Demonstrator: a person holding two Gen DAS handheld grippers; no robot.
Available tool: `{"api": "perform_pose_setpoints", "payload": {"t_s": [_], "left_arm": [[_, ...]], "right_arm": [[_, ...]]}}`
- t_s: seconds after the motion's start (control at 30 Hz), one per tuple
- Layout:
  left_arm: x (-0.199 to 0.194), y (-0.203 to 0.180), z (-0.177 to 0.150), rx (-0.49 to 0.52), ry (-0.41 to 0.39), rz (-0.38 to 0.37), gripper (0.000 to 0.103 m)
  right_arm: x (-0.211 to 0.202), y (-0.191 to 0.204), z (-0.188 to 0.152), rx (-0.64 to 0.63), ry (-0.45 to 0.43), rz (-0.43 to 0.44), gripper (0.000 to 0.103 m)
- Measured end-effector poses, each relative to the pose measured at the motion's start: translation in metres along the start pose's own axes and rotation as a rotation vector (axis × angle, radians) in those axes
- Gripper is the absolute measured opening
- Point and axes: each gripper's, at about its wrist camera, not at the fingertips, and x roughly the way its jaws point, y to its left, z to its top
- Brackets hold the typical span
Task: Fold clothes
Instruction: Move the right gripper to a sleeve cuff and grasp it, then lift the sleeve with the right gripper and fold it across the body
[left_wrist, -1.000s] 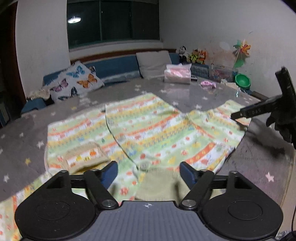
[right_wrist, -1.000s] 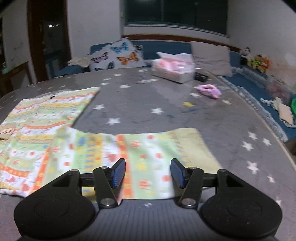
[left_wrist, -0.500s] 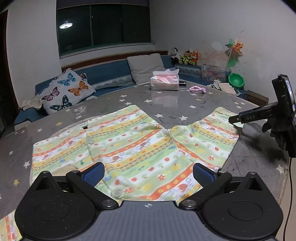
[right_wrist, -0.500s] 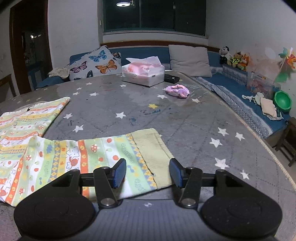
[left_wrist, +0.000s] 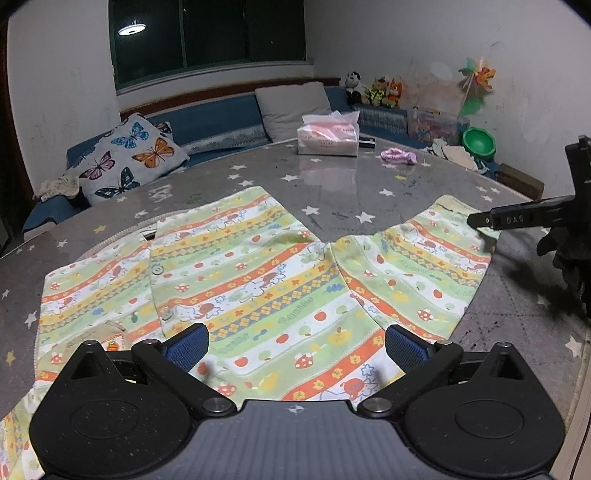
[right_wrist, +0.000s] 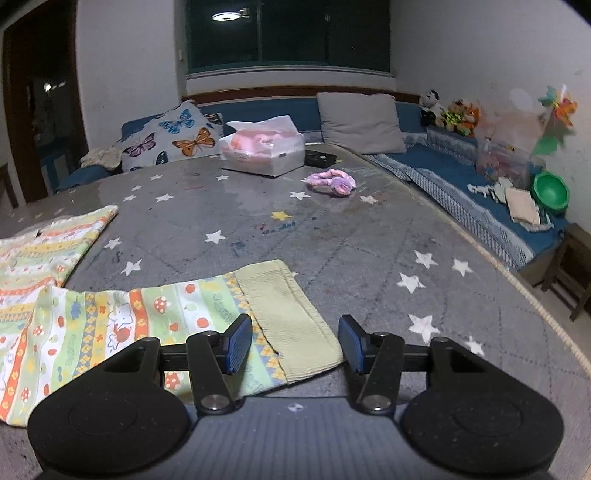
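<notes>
Here, striped garment (left_wrist: 258, 280) flat beneath wide left fingers (left_wrist: 186, 345), cuff (right_wrist: 291, 317) between half-open right fingers (right_wrist: 238, 341).

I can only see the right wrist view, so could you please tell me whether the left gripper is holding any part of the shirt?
Observer: No. The left gripper is wide open above the shirt body and grips nothing.
Operator: Thank you. Is the shirt front lying closed?
Observer: Yes, the front panels overlap, and a button shows along the edge.
Operator: And where is the other sleeve?
Observer: It appears folded in over the body. Its cuff lies beside the left gripper's left finger.
</notes>
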Motion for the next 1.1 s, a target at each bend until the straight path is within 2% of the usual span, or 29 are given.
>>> {"api": "perform_pose_setpoints", "payload": {"t_s": [0.07,0.13,0.2,0.27,0.3,0.5,0.8,0.97,1.1], "left_arm": [[0.005,-0.001,0.0,0.001,0.012,0.001,0.103],[0.009,-0.003,0.0,0.003,0.02,0.005,0.103],[0.014,-0.004,-0.001,0.006,0.03,0.006,0.103],[0.017,-0.006,-0.002,0.013,0.037,0.01,0.103],[0.018,-0.007,-0.002,0.017,0.041,0.014,0.103],[0.022,-0.011,-0.005,0.038,0.048,0.022,0.103],[0.024,-0.013,-0.006,0.043,0.05,0.017,0.103],[0.015,-0.012,-0.004,0.038,0.023,0.018,0.103],[-0.001,-0.004,-0.005,0.014,-0.014,0.023,0.103]], "right_arm": [[0.0,-0.001,0.0,0.009,0.0,0.005,0.049],[0.0,-0.002,-0.001,0.019,0.0,0.01,0.038],[-0.001,-0.003,-0.001,0.03,0.001,0.016,0.022],[-0.001,-0.004,0.0,0.052,0.005,0.035,0.012],[-0.001,-0.005,0.0,0.062,0.006,0.043,0.01],[-0.007,-0.009,0.008,0.093,-0.029,0.044,0.008],[-0.007,-0.008,0.007,0.096,-0.014,0.038,0.008],[-0.033,0.006,0.031,0.051,-0.064,0.08,0.008],[-0.057,0.033,0.054,-0.014,-0.108,0.134,0.008]]}}
